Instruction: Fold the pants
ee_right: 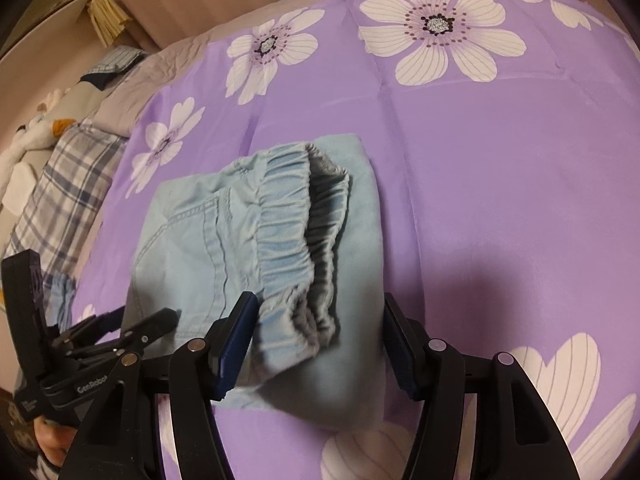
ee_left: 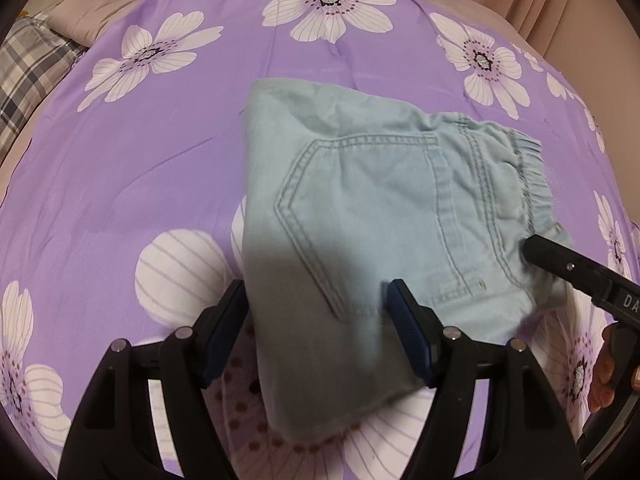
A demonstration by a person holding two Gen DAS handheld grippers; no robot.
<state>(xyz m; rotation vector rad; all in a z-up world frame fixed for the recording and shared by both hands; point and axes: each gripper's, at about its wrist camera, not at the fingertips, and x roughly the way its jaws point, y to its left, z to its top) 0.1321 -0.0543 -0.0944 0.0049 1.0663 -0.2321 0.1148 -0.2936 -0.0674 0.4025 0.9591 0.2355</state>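
We see the light blue pants (ee_left: 360,216) lying folded into a compact bundle on the purple flowered bedspread (ee_left: 140,168), back pocket up and the elastic waistband (ee_right: 288,240) toward our right side. Our left hand-held gripper (ee_left: 320,332) stands open astride the near edge of the bundle, gripping nothing. Our right hand-held gripper (ee_right: 316,344) stands open around the waistband end, pads not pressing it.

Scene lit dimly, evenly, from above. Dark gripper shadows cast on pants (ee_left: 360,208) and purple bedspread (ee_right: 500,168) near front edge. Strong fisheye bending, black vignette at corners. Slight softness noted; no glare.
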